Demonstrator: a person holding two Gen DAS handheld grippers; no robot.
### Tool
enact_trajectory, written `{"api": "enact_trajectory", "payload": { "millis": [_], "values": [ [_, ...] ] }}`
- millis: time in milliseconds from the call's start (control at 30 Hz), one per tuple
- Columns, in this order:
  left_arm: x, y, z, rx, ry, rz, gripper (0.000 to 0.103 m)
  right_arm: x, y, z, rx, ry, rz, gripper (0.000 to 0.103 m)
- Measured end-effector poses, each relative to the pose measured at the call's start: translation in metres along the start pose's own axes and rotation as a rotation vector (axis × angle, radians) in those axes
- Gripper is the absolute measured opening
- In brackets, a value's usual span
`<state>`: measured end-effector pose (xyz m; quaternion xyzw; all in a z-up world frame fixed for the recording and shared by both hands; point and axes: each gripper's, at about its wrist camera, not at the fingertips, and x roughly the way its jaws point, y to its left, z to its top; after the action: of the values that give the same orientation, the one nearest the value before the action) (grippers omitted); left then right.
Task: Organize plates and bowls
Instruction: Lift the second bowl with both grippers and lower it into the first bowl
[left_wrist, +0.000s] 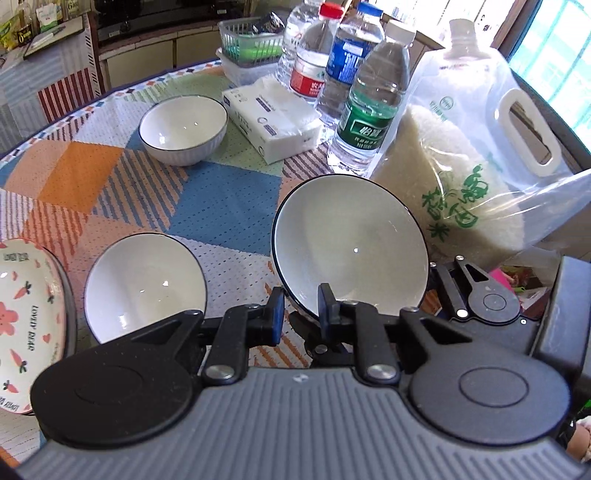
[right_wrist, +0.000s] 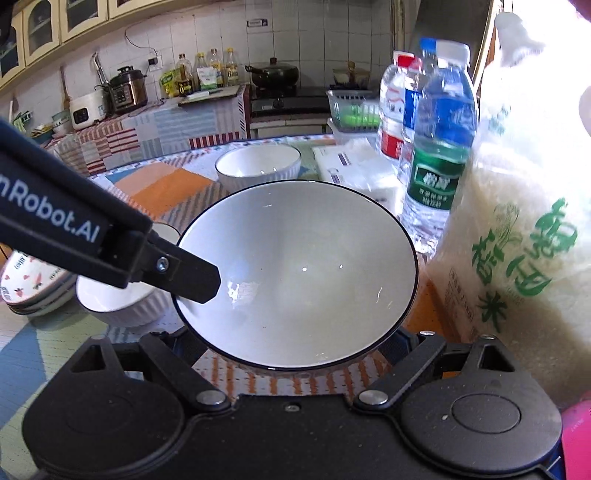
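- Our left gripper (left_wrist: 301, 310) is clamped on the rim of a white bowl with a dark rim line (left_wrist: 351, 251): 1 finger sits inside the bowl, the other outside its wall.
- That held bowl is tilted, its opening turned toward us, and it sits clear of the patterned tablecloth (left_wrist: 221, 199).
- In the right wrist view the same bowl (right_wrist: 306, 273) fills the middle, with the left gripper's finger (right_wrist: 195, 277) pressed on its left rim.
- Our right gripper (right_wrist: 295, 354) sits under the bowl's near edge; its fingertips are hidden by the bowl, so we cannot tell how its tongs stand.
- 2 more white bowls rest on the cloth: 1 near the left (left_wrist: 144, 284), 1 farther back (left_wrist: 183, 129) beside a tissue pack (left_wrist: 271, 118).
- A stack of carrot-print plates (left_wrist: 22, 317) lies at the far left edge.
- 3 water bottles (left_wrist: 369, 107) and a bag of rice (left_wrist: 461, 177) stand just right of the held bowl.
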<state>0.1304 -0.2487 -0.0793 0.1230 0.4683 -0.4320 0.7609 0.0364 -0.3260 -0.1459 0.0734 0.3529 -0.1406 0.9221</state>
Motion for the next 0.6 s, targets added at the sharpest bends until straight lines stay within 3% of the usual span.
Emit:
{"api": "enact_trajectory", "payload": {
  "millis": [167, 600],
  "values": [
    [-0.029, 0.014, -0.003, -0.021, -0.009, -0.019, 0.018, -0.018, 0.018, 0.008, -0.083, -0.037, 0.018, 0.095],
    [-0.069, 0.044, -0.015, -0.061, -0.060, 0.040, 0.019, -0.028, 0.062, 0.028, -0.170, -0.067, 0.070, 0.094]
  ]
}}
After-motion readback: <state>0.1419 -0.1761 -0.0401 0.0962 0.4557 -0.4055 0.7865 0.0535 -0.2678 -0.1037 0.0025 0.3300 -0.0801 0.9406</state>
